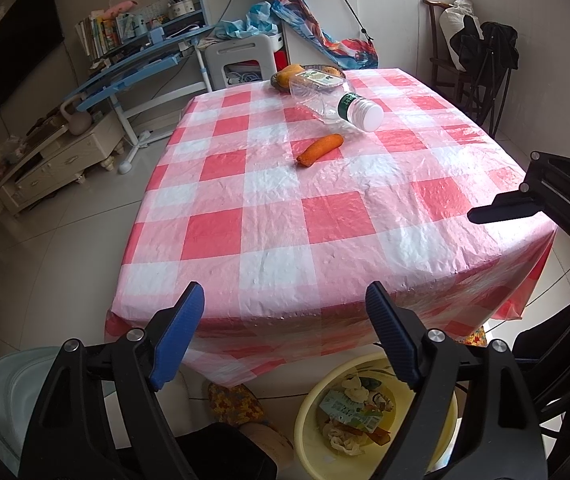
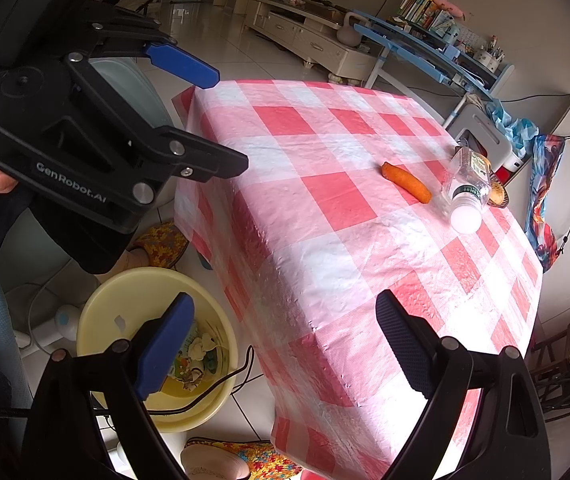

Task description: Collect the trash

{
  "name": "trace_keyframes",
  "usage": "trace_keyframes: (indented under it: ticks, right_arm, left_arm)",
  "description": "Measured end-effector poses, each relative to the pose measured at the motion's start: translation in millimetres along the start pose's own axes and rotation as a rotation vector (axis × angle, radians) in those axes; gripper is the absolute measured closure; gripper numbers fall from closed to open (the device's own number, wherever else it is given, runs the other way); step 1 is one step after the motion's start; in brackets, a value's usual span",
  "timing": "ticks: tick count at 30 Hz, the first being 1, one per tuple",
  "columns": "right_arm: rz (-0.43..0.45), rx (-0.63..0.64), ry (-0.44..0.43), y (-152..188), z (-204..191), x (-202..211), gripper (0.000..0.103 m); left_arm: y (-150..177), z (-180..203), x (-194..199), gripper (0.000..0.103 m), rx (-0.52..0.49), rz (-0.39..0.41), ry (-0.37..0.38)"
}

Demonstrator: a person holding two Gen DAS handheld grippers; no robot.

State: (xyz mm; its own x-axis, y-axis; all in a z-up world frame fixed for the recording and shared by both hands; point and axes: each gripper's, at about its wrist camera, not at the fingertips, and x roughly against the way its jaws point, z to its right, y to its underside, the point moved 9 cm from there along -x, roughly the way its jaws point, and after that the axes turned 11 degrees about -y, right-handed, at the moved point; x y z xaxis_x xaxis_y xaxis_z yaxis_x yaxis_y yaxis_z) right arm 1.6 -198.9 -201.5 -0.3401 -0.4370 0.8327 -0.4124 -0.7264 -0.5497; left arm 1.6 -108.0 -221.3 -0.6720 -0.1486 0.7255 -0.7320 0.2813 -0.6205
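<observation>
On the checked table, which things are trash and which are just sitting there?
Trash job:
- clear plastic bottle with white cap
- orange carrot piece
- yellow plastic basin holding wrappers

Just there:
- dish of yellow fruit
- red-and-white checked tablecloth

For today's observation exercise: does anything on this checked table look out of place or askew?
Yes. A clear plastic bottle with a white cap lies tipped on its side, and an orange carrot piece sits loose on the bare cloth nearby.
</observation>
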Motion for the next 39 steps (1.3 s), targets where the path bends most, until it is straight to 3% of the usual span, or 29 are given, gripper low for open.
trace_keyframes:
  ticks: [3, 10, 21, 25, 29, 31, 33, 34, 35, 39]
  right_arm:
    - [0.000, -0.009, 0.008, 0, 5, 0, 0.015]
    - [-0.001, -0.043, 0.036, -2, 32, 6, 0.015]
    - [0.072, -0.179, 0.057, -10, 119, 11, 0.015]
    - [0.127, -0.238, 0.065, -22, 152, 9, 0.015]
    - [0.176, -0.291, 0.071, -40, 181, 2, 0.015]
    - [0.188, -0.312, 0.074, -47, 196, -5, 0.015]
    - [0.192, -0.323, 0.071, -52, 205, -12, 0.015]
    - [0.190, -0.323, 0.073, -54, 207, -16, 0.015]
    - [0.187, -0.322, 0.073, -55, 208, -19, 0.015]
    - [0.186, -0.323, 0.076, -63, 218, -31, 0.015]
  left_arm:
    - [-7, 3, -5, 0.023, 0.023, -0.024, 0.036]
    - [-48, 11, -18, 0.023, 0.004, 0.004, 0.050]
    - [-120, 40, -99, 0.023, -0.027, -0.059, 0.113]
    - [-130, 37, -137, 0.023, 0.014, -0.132, 0.145]
    - [-139, 48, -152, 0.024, -0.076, -0.117, 0.162]
    - [-141, 61, -156, 0.034, -0.164, -0.103, 0.170]
    - [-136, 71, -165, 0.060, -0.225, -0.135, 0.186]
    - [-138, 73, -164, 0.067, -0.215, -0.121, 0.212]
    - [-139, 75, -165, 0.084, -0.218, -0.129, 0.234]
    - [-147, 67, -171, 0.089, -0.210, -0.127, 0.223]
